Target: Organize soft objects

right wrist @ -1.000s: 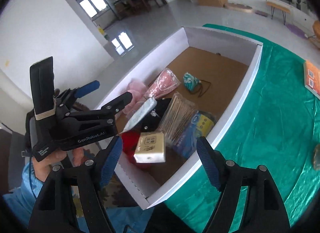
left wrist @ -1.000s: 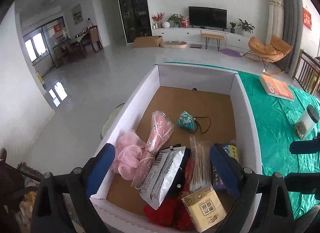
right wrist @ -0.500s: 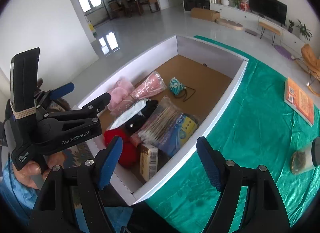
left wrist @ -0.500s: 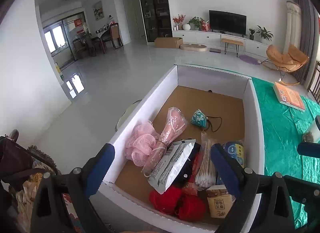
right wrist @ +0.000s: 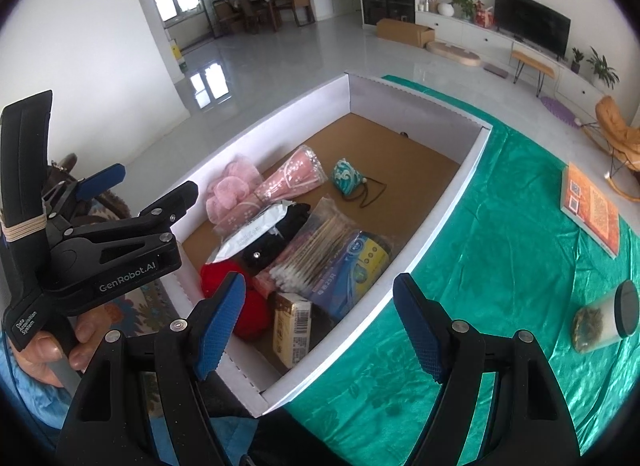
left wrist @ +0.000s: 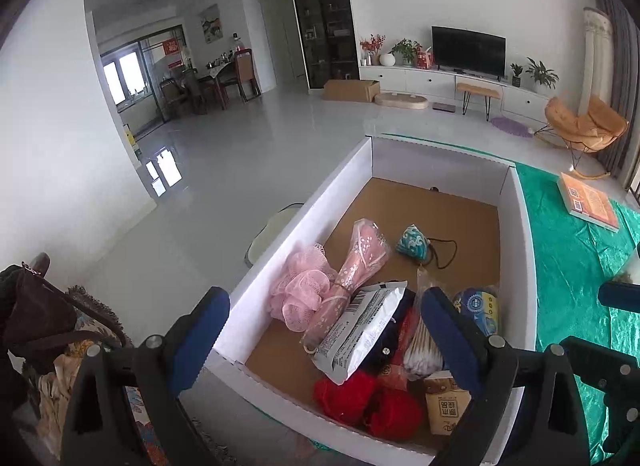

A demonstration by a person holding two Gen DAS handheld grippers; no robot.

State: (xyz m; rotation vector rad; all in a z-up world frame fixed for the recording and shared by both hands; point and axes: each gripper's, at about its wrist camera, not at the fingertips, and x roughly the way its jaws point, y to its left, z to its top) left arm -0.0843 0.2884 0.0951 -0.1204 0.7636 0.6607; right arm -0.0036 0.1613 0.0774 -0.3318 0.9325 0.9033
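Both of my tools are empty and spread wide now: the right tool (right wrist: pixel 320 330) hangs above the near corner of the white box (right wrist: pixel 440 205), and the left tool (left wrist: pixel 326 336) hangs above the box's near left end, each with nothing between its blue pads. A second ago the small yellow tissue pack (right wrist: pixel 294 324) was up at the level of my right tool's pads, right in front of the camera; now it lies on its side on the box floor at the near end, touching the red yarn balls (right wrist: pixel 240 302). Since then both views have drawn back and tilted up a little, so more of the room shows behind the box.

I read that as the tissue pack being delivered and my hands clearing away. The soft things sit crowded at the near end: the pink mesh sponge (left wrist: pixel 300 290), the pink wrapped bundle (left wrist: pixel 358 266), a white packet (left wrist: pixel 360 334) lying across dark items, the cotton swab bag (right wrist: pixel 316 250) and a blue and yellow pack (right wrist: pixel 356 266). The teal pouch (left wrist: pixel 412 246) with its cord lies alone farther in, and the far half of the cardboard floor is bare.

Out on the green desk cloth (right wrist: pixel 500 266) I see only an orange book (right wrist: pixel 592 209) and a jar (right wrist: pixel 604 322), neither of them soft, so I judge the sorting is close to finished.
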